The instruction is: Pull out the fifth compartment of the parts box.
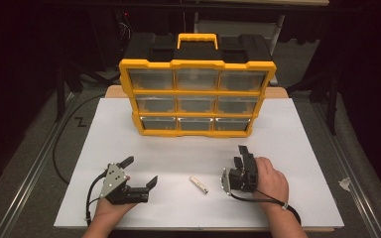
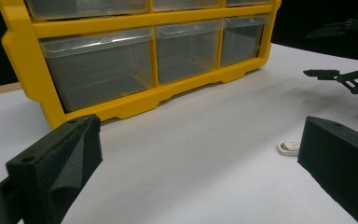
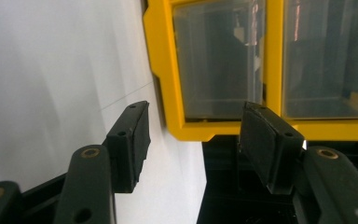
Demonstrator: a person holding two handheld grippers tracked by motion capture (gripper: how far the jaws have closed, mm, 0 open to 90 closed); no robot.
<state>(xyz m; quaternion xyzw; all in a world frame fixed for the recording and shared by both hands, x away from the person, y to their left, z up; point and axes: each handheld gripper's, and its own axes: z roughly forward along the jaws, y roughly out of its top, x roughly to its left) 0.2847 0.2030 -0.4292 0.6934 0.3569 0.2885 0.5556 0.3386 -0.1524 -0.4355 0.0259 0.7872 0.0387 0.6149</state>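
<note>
Small white stick point(image 1: 198, 184) flat on white table point(image 1: 297, 148), between both grippers, touching neither. Left gripper point(image 1: 141, 172) near, jaws wide apart, empty. Right gripper point(image 1: 240, 154) jaws apart, empty, aimed at yellow organizer point(image 1: 197, 92) upright at table's far side.

I see a table point(image 1: 297, 198) covered by a white sheet, with a strip of bare wood showing at its far edge. A yellow organizer point(image 1: 197, 94) with clear drawers stands upright on the far half, directly ahead of both sets of fingers. A small white stick-shaped object point(image 1: 198, 184) lies flat on the near half, between the two pairs of fingers; in the left gripper view its end sits just beside the right-hand finger pad point(image 2: 340, 163).
</note>
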